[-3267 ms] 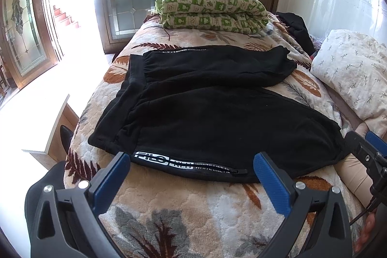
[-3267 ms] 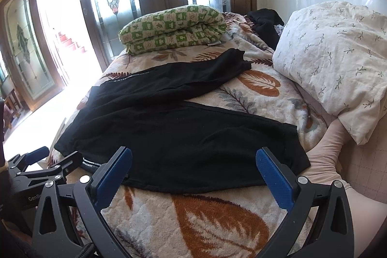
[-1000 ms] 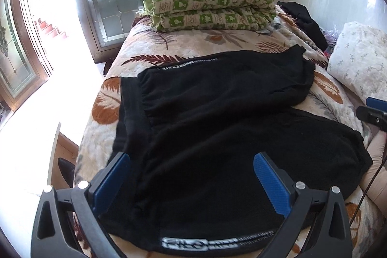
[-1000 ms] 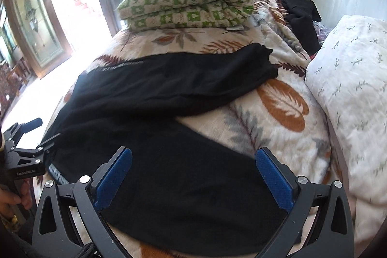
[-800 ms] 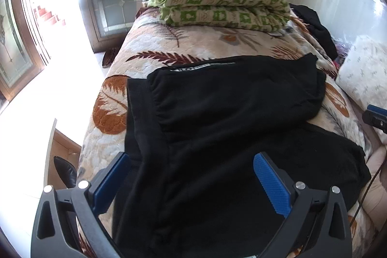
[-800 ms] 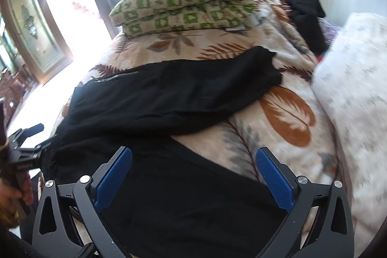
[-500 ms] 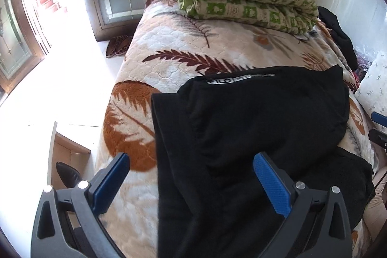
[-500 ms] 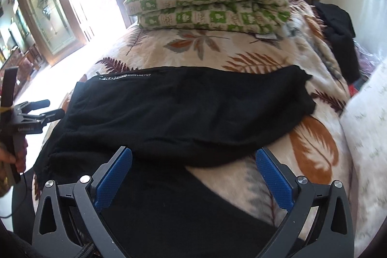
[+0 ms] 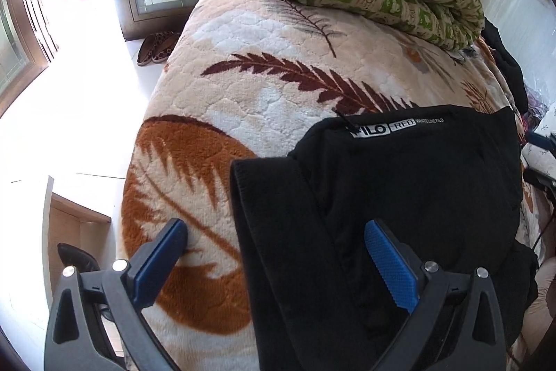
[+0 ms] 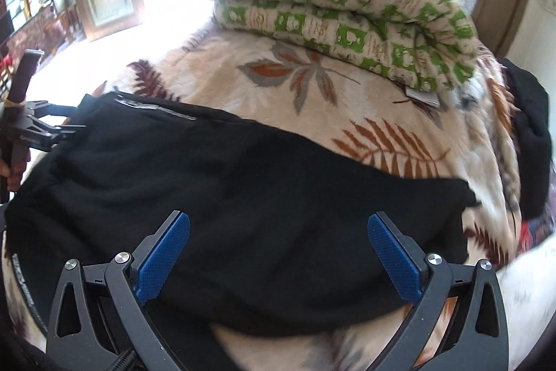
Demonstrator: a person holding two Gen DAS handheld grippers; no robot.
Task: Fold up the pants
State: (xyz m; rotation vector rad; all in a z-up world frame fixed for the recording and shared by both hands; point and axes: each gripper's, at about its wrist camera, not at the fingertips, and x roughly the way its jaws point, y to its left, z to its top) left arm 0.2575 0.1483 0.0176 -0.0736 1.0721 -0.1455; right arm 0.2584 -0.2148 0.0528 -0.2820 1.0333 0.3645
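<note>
On the far left of the left wrist view, a pair of slippers [image 9: 156, 47] sits on the floor by the glass door. Next comes the bed [image 9: 243, 65] under its leaf-patterned blanket, and one pair of black pants [image 9: 399, 197] lies across it, the waistband end toward the left edge of the bed and the legs running off to the right. A white printed label [image 9: 385, 127] marks the far edge of the upper layer.

The left tongs [image 9: 276, 252] hang wide open over the waistband edge, one blue pad above the bare blanket and the other above the black cloth, with nothing between them. In the right wrist view the right tongs [image 10: 278, 249] are spread just as wide over the middle of the pants [image 10: 243, 197] and grip nothing either.

The cloth looks like a thick, soft knit: light, limp, not slippery on the fuzzy blanket, and not at all fragile. It would likely sag and bunch if lifted by a single layer, so the sensible holds are the ribbed waistband on the left and the cuff end on the right, pinching both layers together at the edge.

Behind the pants rests one folded green-and-white quilt [image 10: 340, 13]. At the far right lies one other dark garment [image 10: 531, 134] near the wall. In all: one pair of pants, two tongs, one quilt, one dark garment, one pair of slippers.
</note>
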